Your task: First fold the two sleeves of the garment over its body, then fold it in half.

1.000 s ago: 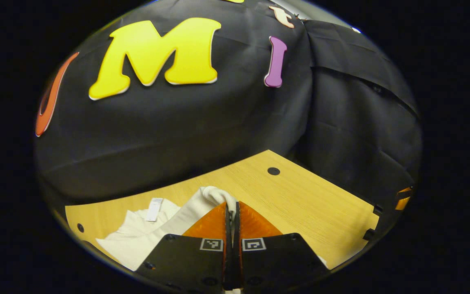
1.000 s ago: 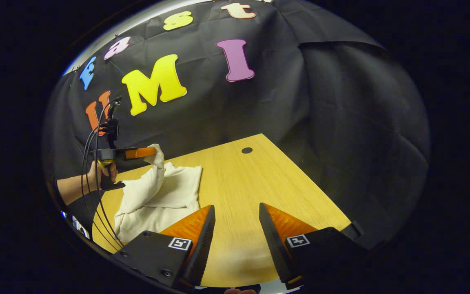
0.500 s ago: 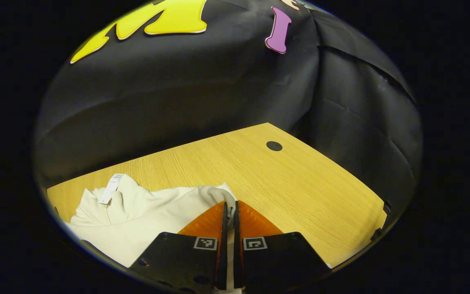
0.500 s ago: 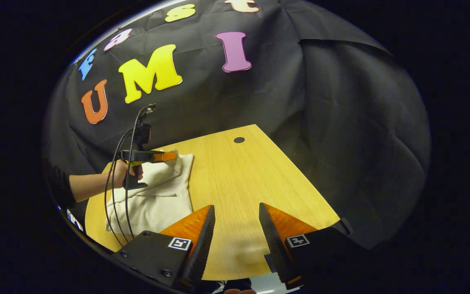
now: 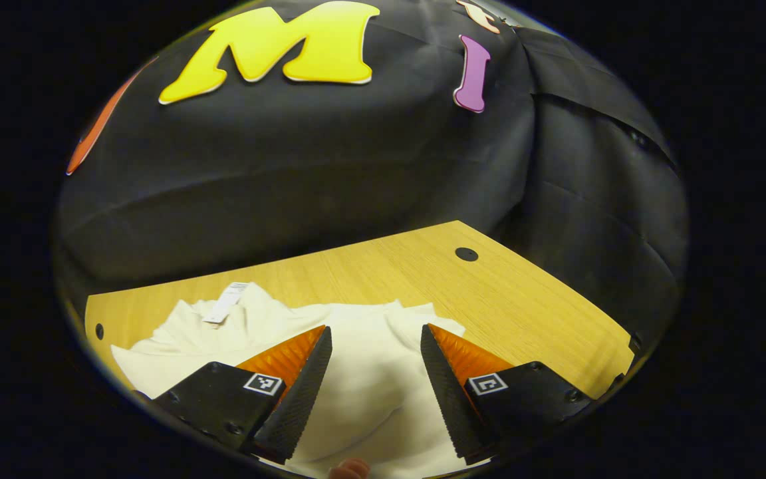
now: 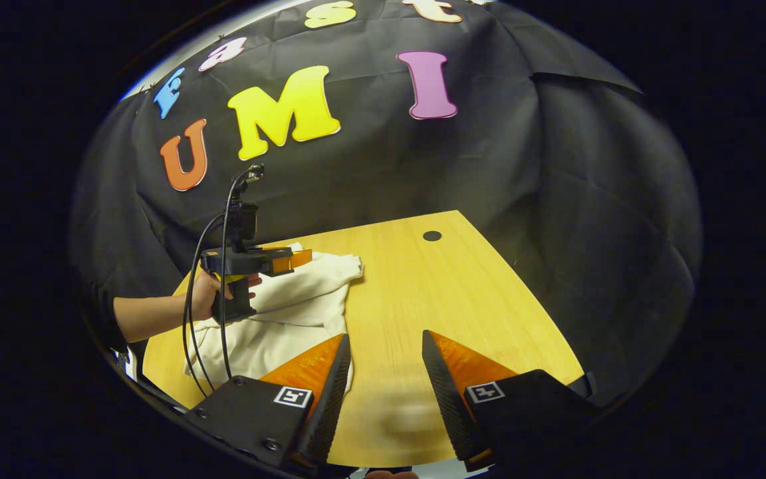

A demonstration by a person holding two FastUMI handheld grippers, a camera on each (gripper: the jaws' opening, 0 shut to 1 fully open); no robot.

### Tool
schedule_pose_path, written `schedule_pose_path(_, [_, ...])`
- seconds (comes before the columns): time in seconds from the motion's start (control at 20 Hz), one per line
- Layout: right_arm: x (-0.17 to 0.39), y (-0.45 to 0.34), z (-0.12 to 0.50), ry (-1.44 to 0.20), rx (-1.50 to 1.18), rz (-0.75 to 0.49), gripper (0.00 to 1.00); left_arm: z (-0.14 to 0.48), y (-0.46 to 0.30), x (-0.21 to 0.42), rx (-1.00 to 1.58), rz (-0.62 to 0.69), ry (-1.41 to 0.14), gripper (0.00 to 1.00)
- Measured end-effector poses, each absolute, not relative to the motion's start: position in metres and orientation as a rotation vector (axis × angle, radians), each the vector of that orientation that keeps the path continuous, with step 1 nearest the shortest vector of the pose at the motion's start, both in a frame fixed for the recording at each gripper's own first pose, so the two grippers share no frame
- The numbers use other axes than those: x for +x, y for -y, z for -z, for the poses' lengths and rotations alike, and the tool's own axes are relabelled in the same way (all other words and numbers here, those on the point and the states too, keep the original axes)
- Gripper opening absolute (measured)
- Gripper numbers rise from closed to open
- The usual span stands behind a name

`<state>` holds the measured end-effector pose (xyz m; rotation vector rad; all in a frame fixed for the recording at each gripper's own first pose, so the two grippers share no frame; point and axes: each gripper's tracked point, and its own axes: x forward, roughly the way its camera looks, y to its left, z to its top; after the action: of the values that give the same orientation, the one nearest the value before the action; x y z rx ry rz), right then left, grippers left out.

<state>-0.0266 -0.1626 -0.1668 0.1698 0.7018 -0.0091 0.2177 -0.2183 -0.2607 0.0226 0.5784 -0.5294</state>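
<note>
— On the left half of the worktop (image 6: 423, 299), what is lying there?

— A cream sweatshirt (image 5: 356, 372) is lying flat, its collar and white neck tag (image 5: 225, 303) pointing toward the booth wall. One sleeve (image 6: 316, 276) is resting across the body, its cuff end reaching toward the worktop's middle.

— And the left gripper (image 5: 373, 379)?

— It is hovering just above the cloth, fingers spread wide with nothing between them. In the right gripper view a hand (image 6: 213, 296) is holding it over the sweatshirt.

— What is the right gripper (image 6: 383, 386) doing?

— It is waiting over bare wood beside the garment, fingers likewise spread and pinching nothing.

— So which step is in hand?

— I judge the first sleeve fold is being finished. Whether the second sleeve is already folded, I cannot tell; the cloth near the bottom edge is hidden.

— Next move?

— Probably finding the other cuff, pinching it, and carrying it across the body before the half fold, keeping the laid sleeve undisturbed.
</note>
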Motion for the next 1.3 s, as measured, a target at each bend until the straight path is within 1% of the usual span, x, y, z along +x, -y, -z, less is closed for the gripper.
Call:
schedule_pose_path(0.1, [-0.018, 0.147, 0.164, -0.686, 0.164, -0.024, 0.69, 0.238, 0.184, 0.205, 0.022, 0.472, -0.545, 0.89])
schedule_pose_path(0.25, [-0.002, 0.124, 0.149, -0.632, 0.159, -0.056, 0.7, 0.198, 0.136, 0.189, 0.004, 0.366, -0.486, 0.9])
schedule_pose_path(0.3, [0.002, 0.117, 0.145, -0.612, 0.156, -0.065, 0.64, 0.185, 0.125, 0.182, -0.005, 0.329, -0.461, 0.91])
schedule_pose_path(0.35, [0.005, 0.11, 0.141, -0.598, 0.15, -0.07, 0.67, 0.17, 0.114, 0.172, -0.024, 0.308, -0.435, 0.92])
schedule_pose_path(0.4, [0.007, 0.104, 0.14, -0.589, 0.142, -0.078, 0.74, 0.156, 0.106, 0.162, -0.041, 0.292, -0.413, 0.93])
schedule_pose_path(0.45, [0.007, 0.097, 0.137, -0.582, 0.138, -0.09, 0.73, 0.144, 0.1, 0.149, -0.046, 0.278, -0.408, 0.93])
schedule_pose_path(0.5, [0.007, 0.091, 0.135, -0.573, 0.131, -0.1, 0.75, 0.137, 0.093, 0.136, -0.049, 0.27, -0.401, 0.93])
schedule_pose_path(0.55, [0.007, 0.084, 0.134, -0.572, 0.126, -0.113, 0.73, 0.131, 0.086, 0.126, -0.053, 0.256, -0.396, 0.93])
schedule_pose_path(0.6, [0.005, 0.078, 0.134, -0.572, 0.123, -0.124, 0.77, 0.131, 0.077, 0.115, -0.06, 0.238, -0.399, 0.93])
schedule_pose_path(0.65, [0.004, 0.075, 0.133, -0.569, 0.118, -0.128, 0.79, 0.128, 0.069, 0.105, -0.074, 0.223, -0.406, 0.93])
schedule_pose_path(0.85, [-0.005, 0.065, 0.142, -0.593, 0.08, -0.135, 0.8, 0.137, 0.035, 0.056, -0.062, 0.172, -0.456, 0.93])
schedule_pose_path(0.9, [-0.007, 0.065, 0.146, -0.603, 0.061, -0.132, 0.84, 0.14, 0.028, 0.046, -0.056, 0.168, -0.47, 0.93])
schedule_pose_path(1.15, [-0.017, 0.064, 0.171, -0.674, 0.024, -0.143, 0.85, 0.173, -0.004, 0.004, -0.032, 0.164, -0.584, 0.93])
schedule_pose_path(1.3, [-0.026, 0.068, 0.192, -0.737, 0.023, -0.148, 0.84, 0.199, -0.022, -0.019, -0.029, 0.152, -0.66, 0.93])
